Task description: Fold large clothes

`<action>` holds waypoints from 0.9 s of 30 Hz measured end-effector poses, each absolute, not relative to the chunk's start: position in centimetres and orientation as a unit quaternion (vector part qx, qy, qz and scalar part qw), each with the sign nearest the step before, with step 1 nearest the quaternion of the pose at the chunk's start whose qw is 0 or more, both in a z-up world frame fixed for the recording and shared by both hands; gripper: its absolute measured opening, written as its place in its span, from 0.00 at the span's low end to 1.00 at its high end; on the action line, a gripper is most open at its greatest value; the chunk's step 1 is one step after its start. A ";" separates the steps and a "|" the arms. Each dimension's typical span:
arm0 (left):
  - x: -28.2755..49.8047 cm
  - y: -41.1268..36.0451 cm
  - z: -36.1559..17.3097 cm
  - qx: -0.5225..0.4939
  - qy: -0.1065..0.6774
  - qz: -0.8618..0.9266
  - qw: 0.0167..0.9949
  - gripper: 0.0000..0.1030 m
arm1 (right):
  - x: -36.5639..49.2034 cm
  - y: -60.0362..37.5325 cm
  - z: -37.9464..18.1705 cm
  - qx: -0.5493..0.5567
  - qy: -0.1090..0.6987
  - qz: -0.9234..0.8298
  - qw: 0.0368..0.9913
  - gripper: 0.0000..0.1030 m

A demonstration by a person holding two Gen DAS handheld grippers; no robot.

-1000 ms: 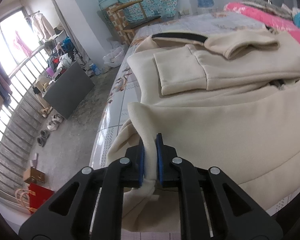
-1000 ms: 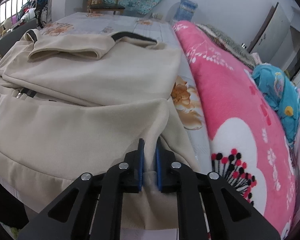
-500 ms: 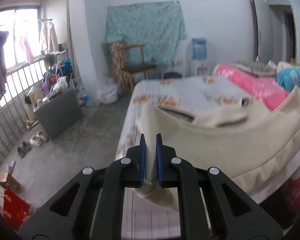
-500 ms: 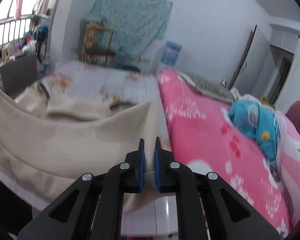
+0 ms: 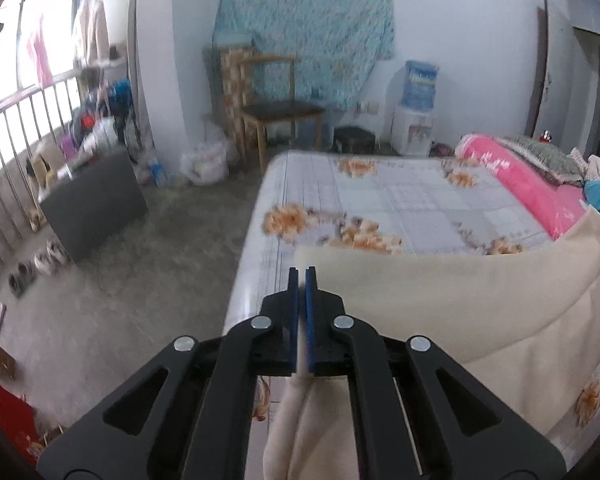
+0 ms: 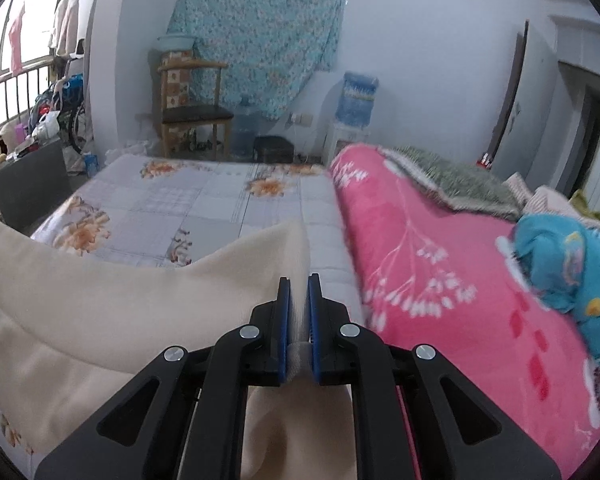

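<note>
Left gripper and right gripper, each clamped on the cream garment hem sagging between them: advance both level, laying it forward evenly

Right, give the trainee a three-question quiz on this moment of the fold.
1. True or false: both tools are shut on the cream garment.
2. What lies right of the garment in the right wrist view? A) pink blanket B) cardboard box C) laundry basket
3. Fill in: the garment's edge sags between the left tool and the right tool, above the floral ____.

Key: 1 true; 2 A; 3 bedsheet.
</note>
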State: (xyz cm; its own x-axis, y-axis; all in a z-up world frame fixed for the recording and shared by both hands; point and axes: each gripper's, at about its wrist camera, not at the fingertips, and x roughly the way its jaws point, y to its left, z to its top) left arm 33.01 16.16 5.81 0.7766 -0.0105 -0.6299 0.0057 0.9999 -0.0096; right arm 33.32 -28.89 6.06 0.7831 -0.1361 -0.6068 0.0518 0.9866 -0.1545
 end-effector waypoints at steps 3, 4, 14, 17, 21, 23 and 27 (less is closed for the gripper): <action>35.2 16.7 2.2 0.003 0.385 0.014 0.923 0.00 | 35.6 -29.7 2.7 -0.051 0.375 -0.047 0.924 0.10; 35.8 16.9 1.1 0.007 0.401 0.021 0.916 0.00 | 36.4 -30.2 1.4 -0.044 0.399 -0.048 0.914 0.13; 30.3 18.6 2.2 -0.050 0.386 -0.036 0.920 0.04 | 31.7 -33.6 3.0 0.008 0.379 -0.044 0.924 0.48; 28.3 16.8 1.8 -0.057 0.408 -0.095 0.906 0.07 | 28.2 -33.9 4.0 0.037 0.372 0.014 0.927 0.48; 27.1 15.1 -1.7 -0.024 0.452 -0.077 0.888 0.07 | 25.3 -33.7 0.2 0.070 0.444 0.096 0.888 0.47; 26.8 15.6 -3.8 -0.018 0.458 -0.057 0.887 0.11 | 25.4 -34.6 -3.1 0.077 0.497 0.070 0.861 0.38; 26.4 16.1 -2.7 -0.009 0.453 -0.040 0.890 0.12 | 25.3 -35.3 -3.0 0.060 0.504 0.042 0.861 0.29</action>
State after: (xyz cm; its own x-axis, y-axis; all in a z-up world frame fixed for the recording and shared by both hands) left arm 26.41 16.12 -2.71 0.5855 -0.0792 -0.8068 0.0625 0.9967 -0.0525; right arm 25.34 -35.32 -3.01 0.4885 0.1323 -0.8625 -0.0107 0.9893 0.1457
